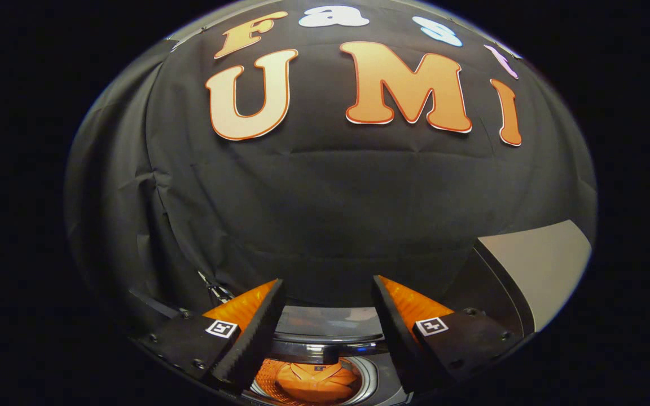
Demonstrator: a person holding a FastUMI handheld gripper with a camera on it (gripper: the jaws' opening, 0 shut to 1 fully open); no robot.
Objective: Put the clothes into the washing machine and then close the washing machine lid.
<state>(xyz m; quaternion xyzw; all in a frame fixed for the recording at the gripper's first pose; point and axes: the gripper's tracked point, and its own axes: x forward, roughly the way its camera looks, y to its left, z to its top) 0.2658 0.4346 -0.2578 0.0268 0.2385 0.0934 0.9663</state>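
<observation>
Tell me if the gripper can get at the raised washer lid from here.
Probably yes. The gripper is open with nothing between its fingers, and the lid stands raised just beyond the right finger with nothing between. The orange garment already lies in the drum.

The tool hangs above the washing machine with its two orange-backed fingers spread wide and nothing between them. Below the gap, at six o'clock, the round drum opening holds an orange garment. At four o'clock from the fingers the raised lid, pale grey with a dark edge, stands tilted against the black cloth wall.
</observation>
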